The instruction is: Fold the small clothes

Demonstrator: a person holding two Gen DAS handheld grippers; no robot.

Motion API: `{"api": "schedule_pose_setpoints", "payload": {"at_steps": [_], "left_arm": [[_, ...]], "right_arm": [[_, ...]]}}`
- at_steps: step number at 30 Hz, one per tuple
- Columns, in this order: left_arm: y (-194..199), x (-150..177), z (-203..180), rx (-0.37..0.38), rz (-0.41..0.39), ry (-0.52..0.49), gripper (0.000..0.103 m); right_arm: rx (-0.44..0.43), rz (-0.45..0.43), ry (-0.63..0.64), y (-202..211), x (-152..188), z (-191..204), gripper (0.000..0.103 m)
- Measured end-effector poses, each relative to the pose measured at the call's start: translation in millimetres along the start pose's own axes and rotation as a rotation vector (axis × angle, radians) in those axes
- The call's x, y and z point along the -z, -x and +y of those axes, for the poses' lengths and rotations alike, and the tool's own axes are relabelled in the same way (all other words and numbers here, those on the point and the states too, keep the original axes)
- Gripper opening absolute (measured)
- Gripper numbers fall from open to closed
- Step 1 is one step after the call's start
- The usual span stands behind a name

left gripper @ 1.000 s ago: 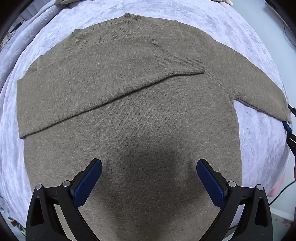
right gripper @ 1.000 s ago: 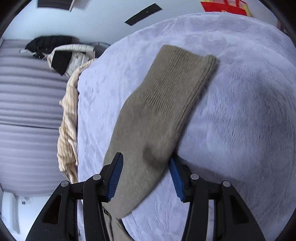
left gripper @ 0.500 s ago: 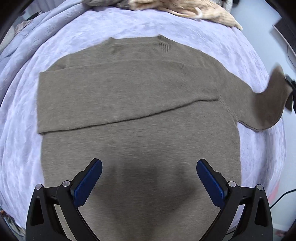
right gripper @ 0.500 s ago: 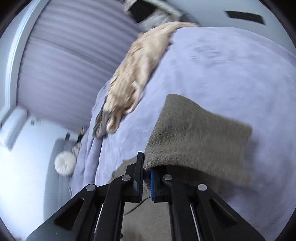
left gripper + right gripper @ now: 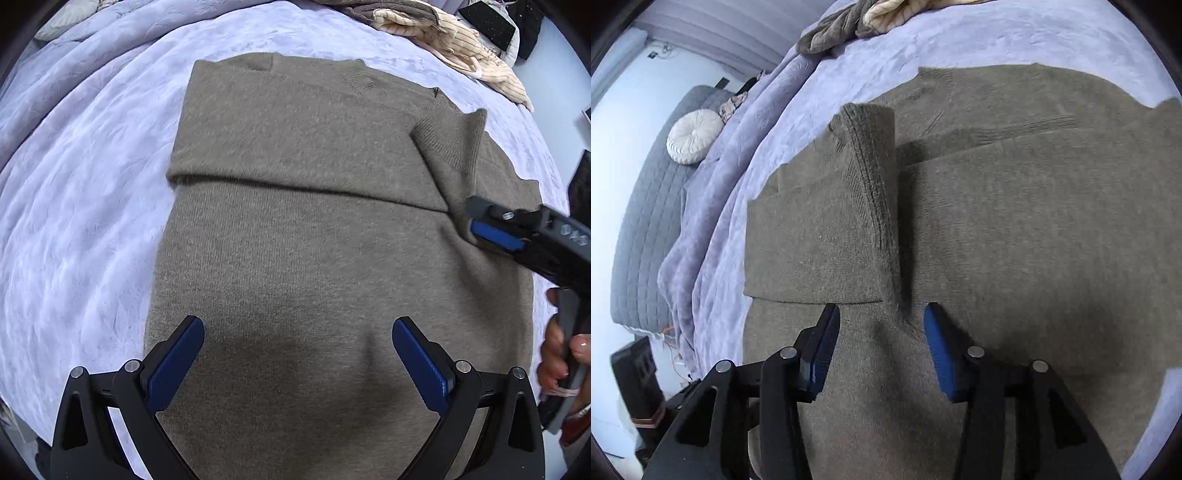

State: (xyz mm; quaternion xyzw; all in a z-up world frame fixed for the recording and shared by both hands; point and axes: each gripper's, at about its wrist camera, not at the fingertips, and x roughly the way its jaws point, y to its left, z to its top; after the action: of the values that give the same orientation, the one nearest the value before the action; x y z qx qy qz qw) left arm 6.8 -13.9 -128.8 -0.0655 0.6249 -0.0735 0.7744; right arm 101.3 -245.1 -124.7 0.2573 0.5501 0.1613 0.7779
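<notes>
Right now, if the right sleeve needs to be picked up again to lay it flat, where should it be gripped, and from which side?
Grip the ribbed cuff of the right sleeve, coming from above. The sleeve stands as a raised ridge on the sweater, so a gripper can straddle it. The right gripper, whose jaws have just been opening, sits open around the ridge's lower end, not pressing it.

Both tools share one build: the left gripper [image 5: 297,354] and right gripper [image 5: 881,347] have matte black angular finger arms with triangular cut-outs, silver round screws at the pivots, and ribbed blue pads [image 5: 175,363].
</notes>
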Motion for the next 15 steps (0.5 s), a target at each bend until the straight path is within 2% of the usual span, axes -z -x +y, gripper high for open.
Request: {"api": "schedule_pose_setpoints", "payload": {"at_steps": [3, 5, 6, 8, 9, 10, 12, 14, 15], "left_arm": [[-4.5, 0.3, 5.3, 0.025, -0.011, 0.014, 0.102], [-4.0, 2.9, 6.2, 0.041, -0.014, 0.028, 0.102], [-2.4, 4.8, 7.7, 0.048, -0.017, 0.034, 0.102], [2.9, 7.7, 11.6, 0.053, -0.025, 0.034, 0.102], [4.6, 7.6, 13.5, 0.051, -0.031, 0.031, 0.102], [8.8, 8.9, 17.8, 0.047, -0.040, 0.027, 0.102], [19.6, 14.0, 27.8, 0.041, -0.059, 0.030, 0.102], [24.1, 13.8, 42.2, 0.041, -0.067, 0.053, 0.102], [23.7, 11.6, 45.2, 0.037, -0.069, 0.066, 0.102]], "right_arm": [[0.025, -0.049, 0.020, 14.7, -4.4, 6.0, 0.051], [0.047, -0.062, 0.058, 12.3, -19.4, 17.7, 0.051], [0.080, -0.057, 0.074, 12.5, -13.7, 21.4, 0.051], [0.188, -0.026, 0.063, -10.0, -28.5, 23.2, 0.050], [0.193, -0.018, 0.017, -13.5, -32.5, 15.7, 0.030], [0.156, -0.017, -0.055, -16.1, -37.5, 8.3, 0.007], [0.098, -0.089, -0.128, -8.2, -42.4, 6.8, 0.007], [0.059, -0.192, -0.014, 6.5, -45.5, 32.9, 0.007], [0.039, -0.208, 0.055, 9.5, -45.8, 47.0, 0.007]]}}
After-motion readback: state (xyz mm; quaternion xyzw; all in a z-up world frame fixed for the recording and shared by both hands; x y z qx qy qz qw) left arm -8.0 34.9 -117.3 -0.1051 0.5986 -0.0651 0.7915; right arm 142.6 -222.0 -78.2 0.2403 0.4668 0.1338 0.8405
